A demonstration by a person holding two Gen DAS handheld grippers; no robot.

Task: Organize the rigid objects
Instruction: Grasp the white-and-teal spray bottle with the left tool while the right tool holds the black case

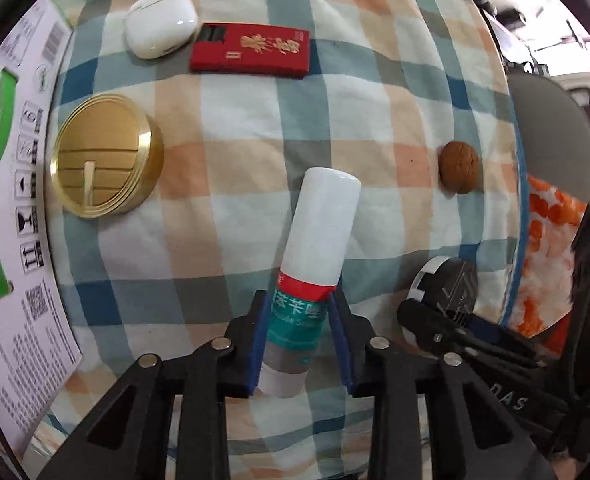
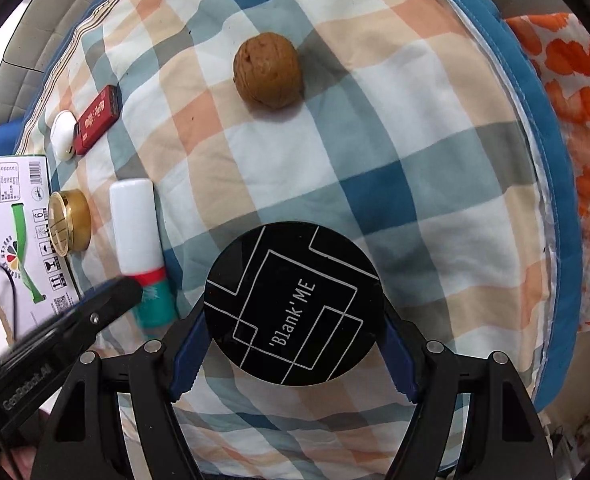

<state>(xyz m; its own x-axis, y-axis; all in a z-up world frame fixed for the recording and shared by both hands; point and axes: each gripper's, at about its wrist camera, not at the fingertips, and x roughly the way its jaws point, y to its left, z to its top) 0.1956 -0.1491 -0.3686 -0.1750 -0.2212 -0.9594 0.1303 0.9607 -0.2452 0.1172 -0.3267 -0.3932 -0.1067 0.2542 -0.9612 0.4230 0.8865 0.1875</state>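
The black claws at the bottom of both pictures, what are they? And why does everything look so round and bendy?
Those claws are two grabbers, each with two fingers, and a person holds one in each hand. A small camera with a very wide lens sits on each grabber, and that lens bends the picture. One picture looks out from the left gripper, which squeezes a white-capped tube with a green label. The other looks out from the right gripper, which pinches a round black compact marked Blank'ME. Underneath is a checked cloth. On it lie a walnut, a gold round tin, a red flat box and a white earbud case. A printed carton sits at the edge.
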